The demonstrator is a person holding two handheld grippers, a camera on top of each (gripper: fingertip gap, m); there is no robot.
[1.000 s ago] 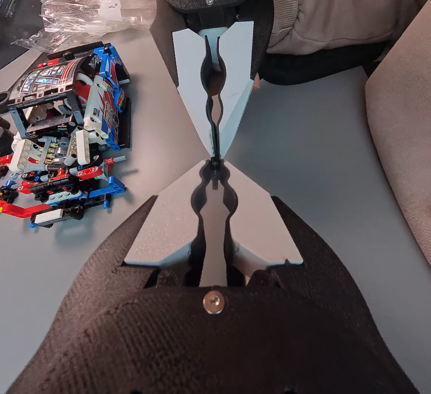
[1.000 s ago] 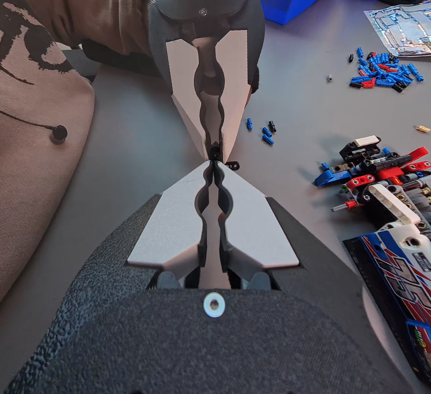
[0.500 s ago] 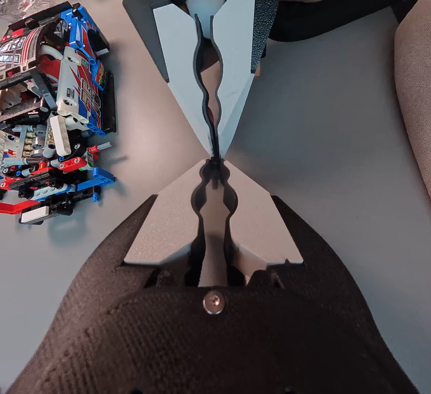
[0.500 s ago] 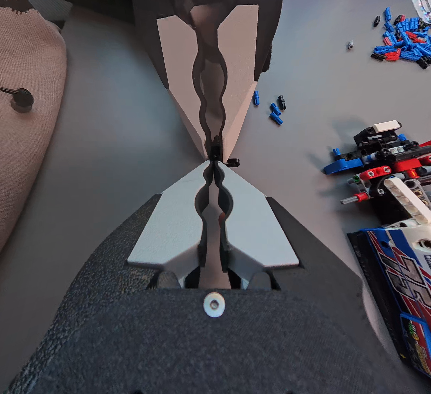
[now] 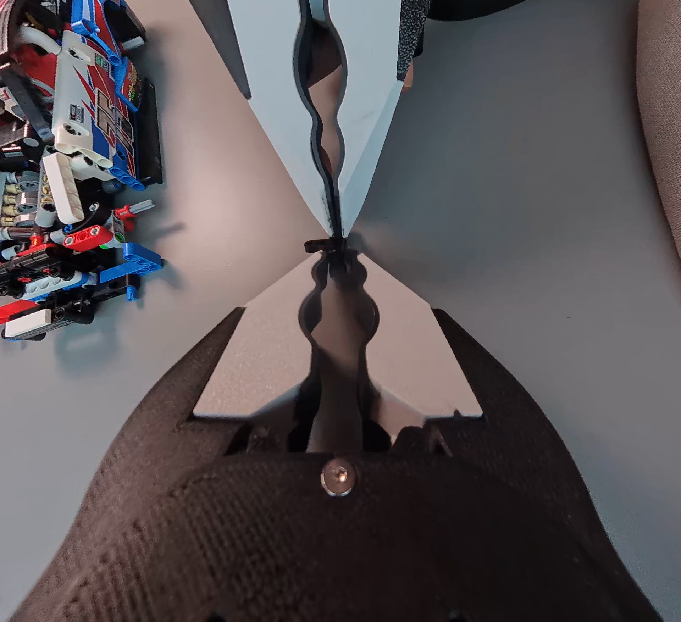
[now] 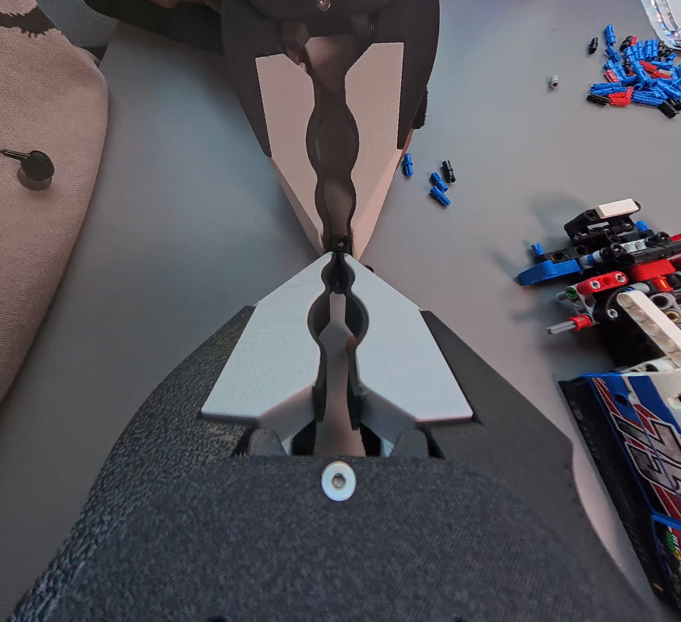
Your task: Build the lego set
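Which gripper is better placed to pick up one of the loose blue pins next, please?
Probably the right gripper: the loose blue pins lie ahead of its tips; the left gripper points away. Both hold the black piece.

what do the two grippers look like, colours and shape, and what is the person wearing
Both the left gripper and the right gripper have a black textured housing with one silver screw. Their pale grey, wedge-shaped fingers taper to a point, lined inside with wavy black pads. The person wears a beige top with a dark print.
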